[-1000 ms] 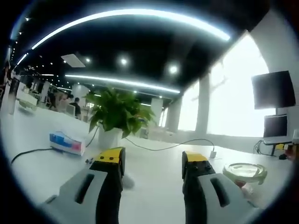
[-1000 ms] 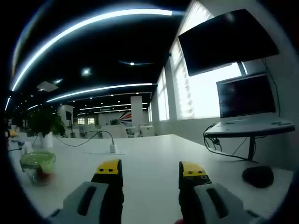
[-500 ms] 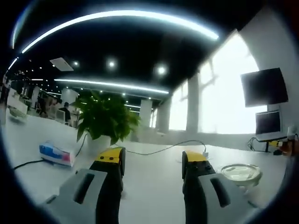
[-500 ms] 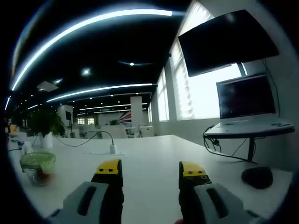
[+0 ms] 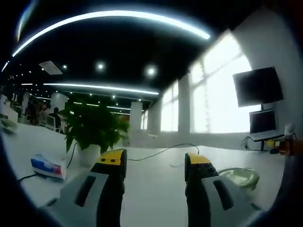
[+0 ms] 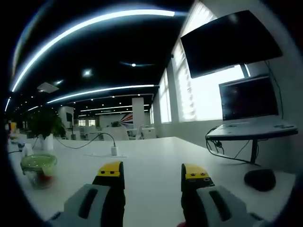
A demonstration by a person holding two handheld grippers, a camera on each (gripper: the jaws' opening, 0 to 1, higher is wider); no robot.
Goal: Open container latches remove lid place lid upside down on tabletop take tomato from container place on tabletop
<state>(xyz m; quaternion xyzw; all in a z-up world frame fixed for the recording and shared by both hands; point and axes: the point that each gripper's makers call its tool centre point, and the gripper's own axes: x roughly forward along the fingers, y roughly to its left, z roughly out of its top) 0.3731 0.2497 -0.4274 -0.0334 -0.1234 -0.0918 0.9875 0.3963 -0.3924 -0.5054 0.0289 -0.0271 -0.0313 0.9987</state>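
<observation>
Left gripper view, scanning left to right: coloured box (image 5: pixel 46 166) and potted plant (image 5: pixel 91 130) on the white worktop (image 5: pixel 151 189), then my left gripper (image 5: pixel 155 165), jaws apart, nothing between them. The container (image 5: pixel 239 177) sits low right of its right jaw, near it, so the coming move turns on swinging right.

Right gripper view: container (image 6: pixel 39 169) far left on the worktop (image 6: pixel 151 161), well apart from my right gripper (image 6: pixel 152 174), which is also spread and empty. A mouse (image 6: pixel 259 179) lies right.

My judgement: the left gripper is nearer, so it goes first to the latches. The container looks roundish, no clear long axis, clear body, greenish lid on. Something red inside, probably the tomato (image 6: pixel 43 178). Latches too small to make out. Nothing started yet.
</observation>
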